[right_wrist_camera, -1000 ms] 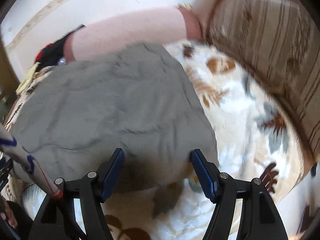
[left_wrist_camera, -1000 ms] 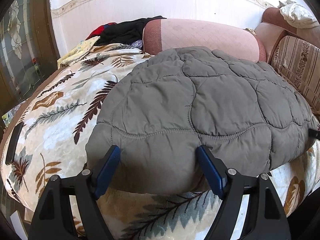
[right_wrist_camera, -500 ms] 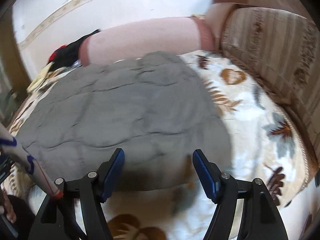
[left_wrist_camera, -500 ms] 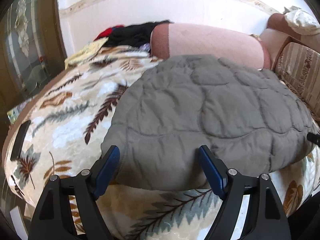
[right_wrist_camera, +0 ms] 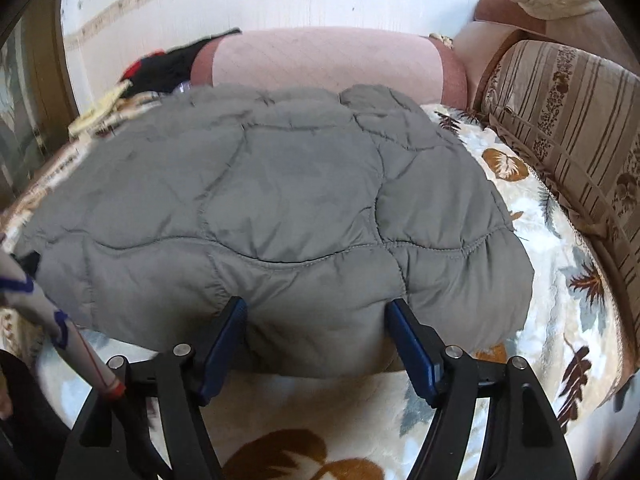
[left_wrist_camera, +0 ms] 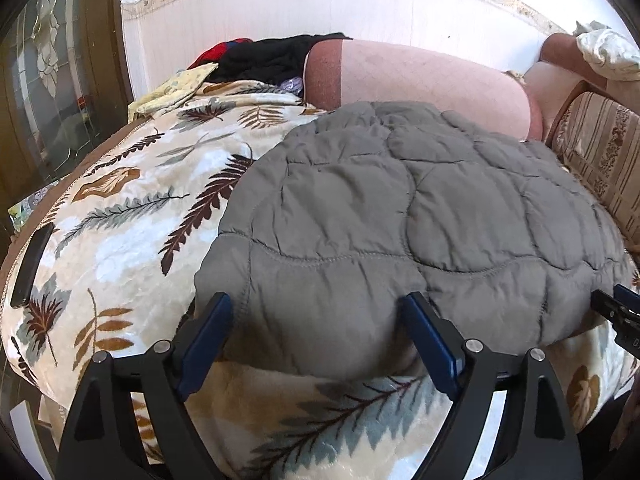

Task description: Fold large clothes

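Both your left gripper (left_wrist_camera: 318, 334) and right gripper (right_wrist_camera: 314, 336) stand wide open around the near edge of the grey jacket (left_wrist_camera: 400, 216), left jaws just widening. The jacket lies on the leaf-patterned blanket (left_wrist_camera: 120, 216). Close on all layers evenly before you lift.

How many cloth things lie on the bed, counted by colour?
Grey: 1, the quilted jacket
Black: 1, the garment by the wall
Red: 1, the cloth behind it
Pale yellow: 1, the cloth
Pink: 1, the bolster
Leaf-print: 1, the blanket beneath
Total: 6

White wall (left_wrist_camera: 320, 4) (bordered), striped sofa (right_wrist_camera: 568, 120)
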Tool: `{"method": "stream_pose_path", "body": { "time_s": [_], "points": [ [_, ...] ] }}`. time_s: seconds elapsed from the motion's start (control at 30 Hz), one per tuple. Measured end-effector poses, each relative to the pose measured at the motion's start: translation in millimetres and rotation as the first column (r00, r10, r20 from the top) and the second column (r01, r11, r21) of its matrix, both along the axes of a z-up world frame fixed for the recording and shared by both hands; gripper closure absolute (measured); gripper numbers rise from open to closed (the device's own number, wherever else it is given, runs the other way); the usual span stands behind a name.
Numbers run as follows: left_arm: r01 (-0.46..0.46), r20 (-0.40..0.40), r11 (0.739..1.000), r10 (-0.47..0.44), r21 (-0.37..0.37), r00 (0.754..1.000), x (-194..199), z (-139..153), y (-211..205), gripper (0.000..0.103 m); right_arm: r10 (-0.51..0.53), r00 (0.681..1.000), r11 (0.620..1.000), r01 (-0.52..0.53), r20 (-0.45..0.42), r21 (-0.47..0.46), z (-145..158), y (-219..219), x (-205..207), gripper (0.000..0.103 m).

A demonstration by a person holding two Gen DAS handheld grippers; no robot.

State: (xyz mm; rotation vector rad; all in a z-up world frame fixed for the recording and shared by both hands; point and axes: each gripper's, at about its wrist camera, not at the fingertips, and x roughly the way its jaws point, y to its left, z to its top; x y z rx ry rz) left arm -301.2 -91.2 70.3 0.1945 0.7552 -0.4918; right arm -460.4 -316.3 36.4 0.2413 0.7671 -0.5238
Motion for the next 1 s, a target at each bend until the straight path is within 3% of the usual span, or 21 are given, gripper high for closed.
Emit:
{"method": "stream_pose_path", "body": {
  "time_s": [0.13, 0.27, 0.37, 0.57, 0.77, 1.0],
  "points": [
    [0.025, 0.007, 1.000, -0.025, -0.002, 1.000, -11, 4, -2, 0.017, 0.031, 0.999, 0.999, -0.031, 0.043, 0.008, 6, 20, -5, 0.025],
    [0.033, 0.013, 0.999, -0.033, 0.002, 0.999, -12, 4, -7, 0.017, 0.065, 0.998, 0.998, -0.065, 0.016, -0.015, 3, 31, 3, 0.025],
    [0.047, -0.037, 0.999, -0.046, 0.027, 0.998, -1, -8, -17, 0.016, 0.072, 0.997, 0.997, -0.072, 0.010, -0.017, 2, 31, 15, 0.025],
    [0.047, -0.015, 0.998, -0.046, 0.041, 0.999, -1, -6, -23, 0.012, 0.078, 0.996, 0.997, -0.078, -0.036, 0.002, -10, 29, 26, 0.023],
    [0.076, 0.001, 0.997, -0.076, -0.034, 0.997, -39, 19, -2, 0.012, 0.076, 0.997, 0.997, -0.076, 0.026, 0.025, 10, 45, -5, 0.024],
    [0.131, 0.122, 0.988, -0.120, -0.083, 0.985, -84, 65, 11, 0.008, 0.101, 0.985, 0.994, -0.104, 0.137, 0.014, 63, 63, -33, 0.022]
  ]
}}
